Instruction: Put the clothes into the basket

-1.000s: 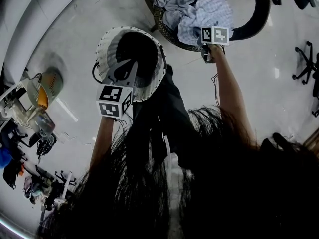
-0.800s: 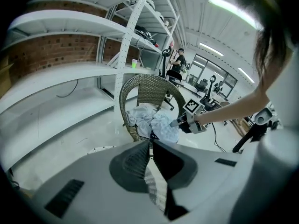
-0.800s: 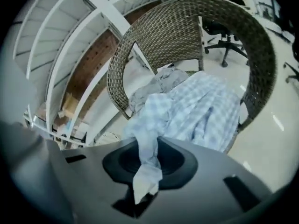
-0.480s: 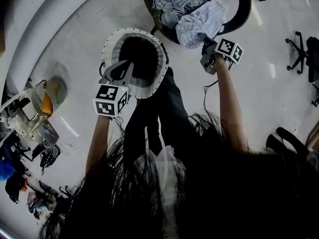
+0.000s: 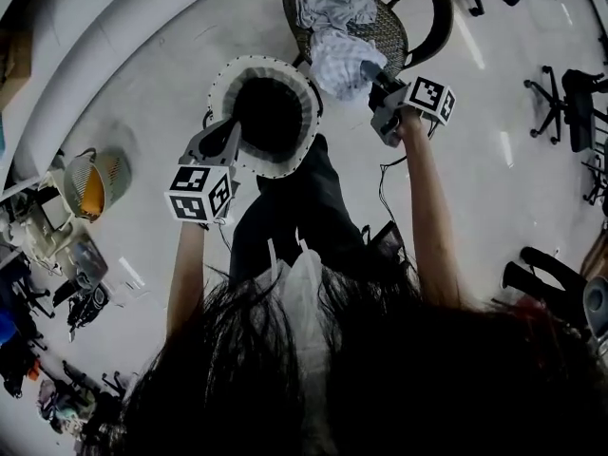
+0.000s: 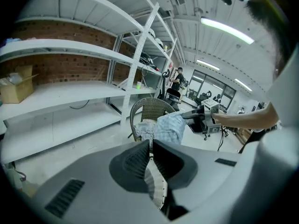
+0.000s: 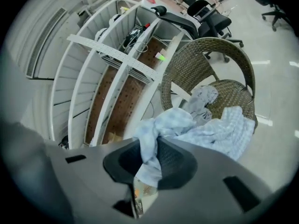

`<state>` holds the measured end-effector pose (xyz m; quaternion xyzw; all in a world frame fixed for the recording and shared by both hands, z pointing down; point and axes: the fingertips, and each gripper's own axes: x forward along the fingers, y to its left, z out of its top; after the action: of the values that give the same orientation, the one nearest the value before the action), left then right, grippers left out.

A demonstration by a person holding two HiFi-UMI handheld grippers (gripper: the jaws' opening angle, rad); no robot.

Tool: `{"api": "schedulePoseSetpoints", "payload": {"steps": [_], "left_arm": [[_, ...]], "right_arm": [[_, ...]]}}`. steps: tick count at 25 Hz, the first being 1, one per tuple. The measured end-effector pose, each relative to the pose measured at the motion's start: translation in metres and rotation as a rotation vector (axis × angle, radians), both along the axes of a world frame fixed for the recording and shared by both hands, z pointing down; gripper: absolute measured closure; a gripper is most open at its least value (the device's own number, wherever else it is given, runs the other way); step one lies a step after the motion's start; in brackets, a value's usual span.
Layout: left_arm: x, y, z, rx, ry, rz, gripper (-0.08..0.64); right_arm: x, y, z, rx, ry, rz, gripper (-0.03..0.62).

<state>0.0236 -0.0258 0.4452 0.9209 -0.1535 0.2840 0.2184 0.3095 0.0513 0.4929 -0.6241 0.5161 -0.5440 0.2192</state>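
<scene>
Both grippers are riding higher than a second ago, and the checked garment (image 5: pixel 340 63) is coming up off the wicker chair (image 5: pixel 389 32) toward the basket (image 5: pixel 261 62). Nearest the camera, the left gripper (image 5: pixel 222 142) is holding the basket out in front of the person, its jaws closed on the white rim. Just beside that rim, the right gripper (image 5: pixel 372 74) is clamping a bunched fold of the checked garment, whose loose end is trailing over the seat. No clothes are showing in the basket's dark hollow, so this piece is probably the first to go in. Farther back, a grey garment (image 5: pixel 334 6) is lying on the chair, waiting its turn.
</scene>
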Motion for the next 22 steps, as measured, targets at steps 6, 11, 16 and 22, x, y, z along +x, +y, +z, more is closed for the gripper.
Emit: {"api": "schedulePoseSetpoints", "payload": {"steps": [6, 11, 16, 22], "left_arm": [[-0.029, 0.008, -0.049, 0.048, 0.074, -0.044, 0.526], [-0.061, 0.016, -0.069, 0.068, 0.101, -0.067, 0.526], [-0.094, 0.017, -0.079, 0.087, 0.105, -0.104, 0.526], [-0.127, 0.012, -0.087, 0.087, 0.136, -0.184, 0.526]], "right_arm": [[-0.055, -0.01, -0.079, 0.104, 0.031, -0.057, 0.518], [-0.1, -0.011, -0.135, 0.183, 0.055, -0.103, 0.518], [-0.138, -0.009, -0.178, 0.247, 0.045, -0.118, 0.518], [-0.188, -0.015, -0.222, 0.347, 0.071, -0.198, 0.518]]}}
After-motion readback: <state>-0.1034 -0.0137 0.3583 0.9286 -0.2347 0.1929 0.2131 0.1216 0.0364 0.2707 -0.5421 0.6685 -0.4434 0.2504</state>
